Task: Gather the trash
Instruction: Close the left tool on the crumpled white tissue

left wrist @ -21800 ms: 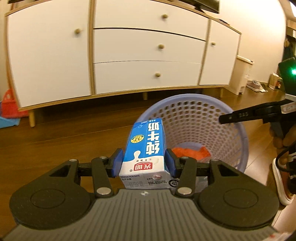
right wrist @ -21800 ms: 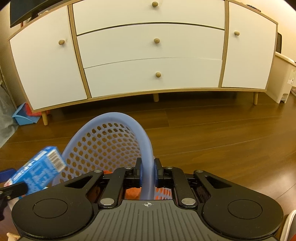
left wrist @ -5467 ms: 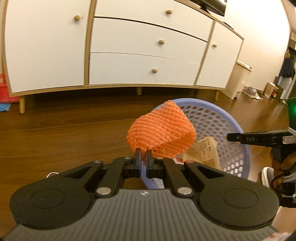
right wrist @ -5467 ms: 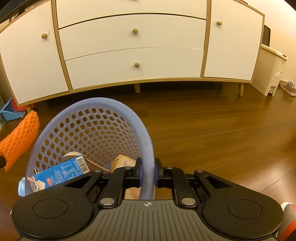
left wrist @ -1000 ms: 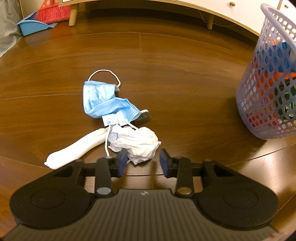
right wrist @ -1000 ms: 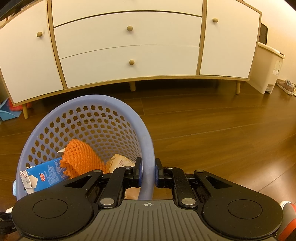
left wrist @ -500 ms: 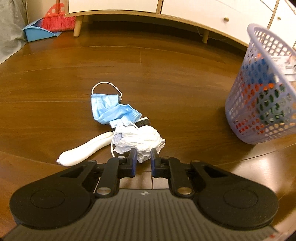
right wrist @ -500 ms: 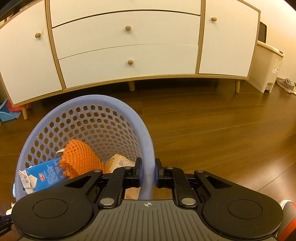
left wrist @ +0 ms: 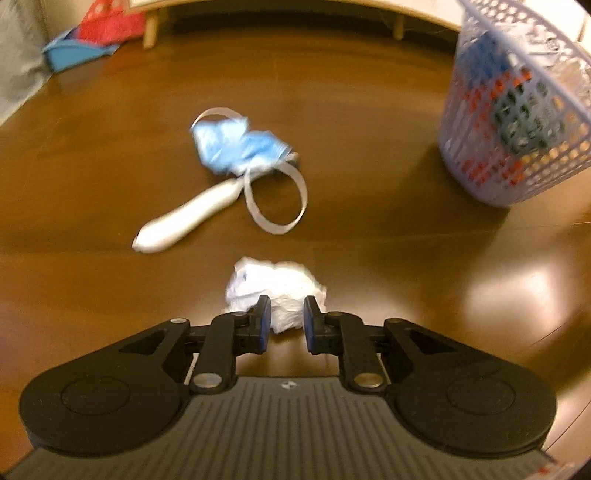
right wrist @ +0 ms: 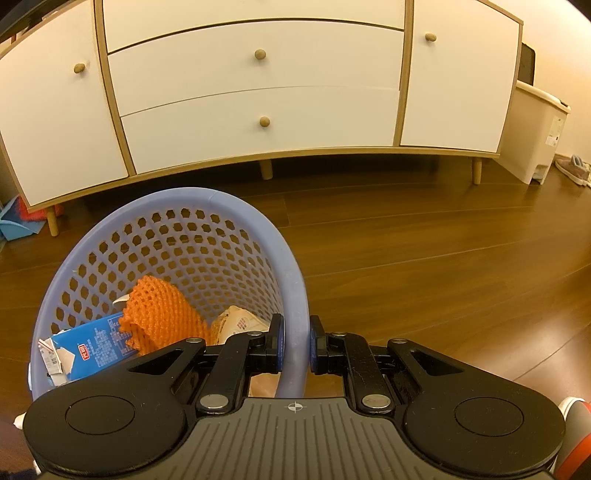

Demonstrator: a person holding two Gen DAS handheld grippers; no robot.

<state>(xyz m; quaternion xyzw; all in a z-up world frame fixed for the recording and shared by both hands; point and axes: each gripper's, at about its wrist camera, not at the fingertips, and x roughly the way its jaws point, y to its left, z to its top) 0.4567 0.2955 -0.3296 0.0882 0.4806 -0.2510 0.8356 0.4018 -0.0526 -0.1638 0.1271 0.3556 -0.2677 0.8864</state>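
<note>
My left gripper is shut on a crumpled white tissue, held just above the wooden floor. Beyond it lie a blue face mask with a looped white strap and a white tube-shaped wrapper. The lilac mesh basket stands at the far right of the left wrist view. My right gripper is shut on the basket rim. Inside the basket lie an orange foam net, a blue milk carton and a crumpled paper wrapper.
A white sideboard on wooden legs runs along the back. A blue dustpan with a red brush sits at its left end. A beige bin and a shoe are at the far right.
The left gripper closed on the tissue and pulled it back, away from the mask and the wrapper, which stay on the floor. The right gripper still grips the basket rim.
</note>
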